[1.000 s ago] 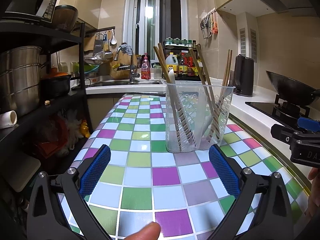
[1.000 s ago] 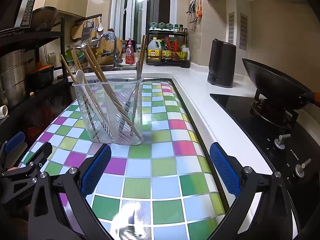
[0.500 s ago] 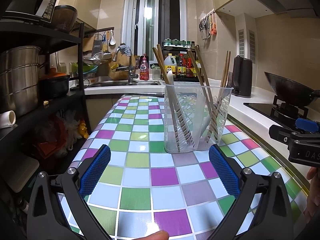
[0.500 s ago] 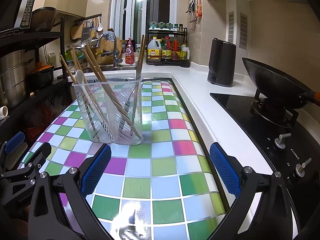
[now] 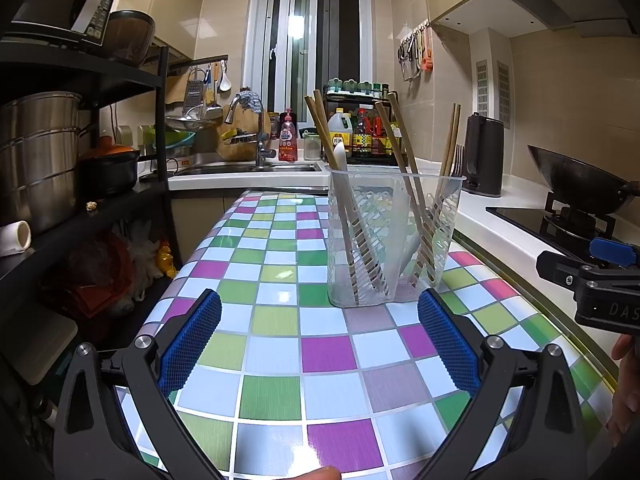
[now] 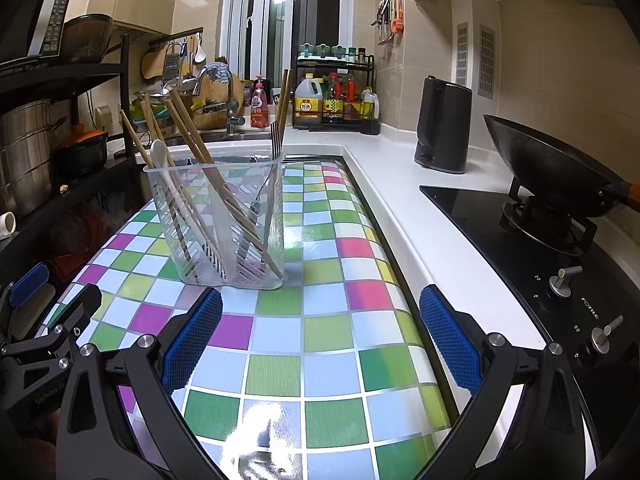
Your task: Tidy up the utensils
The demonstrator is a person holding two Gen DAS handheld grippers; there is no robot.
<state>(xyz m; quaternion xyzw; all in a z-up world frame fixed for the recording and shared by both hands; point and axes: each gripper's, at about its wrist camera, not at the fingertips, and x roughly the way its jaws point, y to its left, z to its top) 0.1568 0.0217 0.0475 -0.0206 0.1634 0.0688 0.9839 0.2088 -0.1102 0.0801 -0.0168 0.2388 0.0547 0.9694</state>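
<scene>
A clear plastic utensil holder (image 5: 394, 240) (image 6: 224, 220) stands upright on the checkered counter (image 5: 280, 320). Inside it lean several wooden chopsticks (image 5: 320, 128) (image 6: 192, 132), a white spoon (image 5: 340, 156) (image 6: 160, 152) and a dark fork (image 5: 459, 160) (image 6: 275, 136). My left gripper (image 5: 320, 320) is open just short of the holder, with nothing between its blue pads. My right gripper (image 6: 320, 320) is open too, with the holder ahead and to its left. Each gripper shows at the edge of the other's view.
A black shelf rack (image 5: 80, 80) with steel pots borders the counter's left. A sink (image 5: 248, 168) and a bottle rack (image 6: 332, 96) lie at the back. To the right are a white worktop (image 6: 400, 184), a dark kettle (image 6: 440, 128), a wok (image 6: 552, 176) and the hob (image 6: 520, 240).
The left wrist view has tilted slightly, so the holder sits a little higher in frame. The right wrist view is almost unchanged. Both grippers stay open.
</scene>
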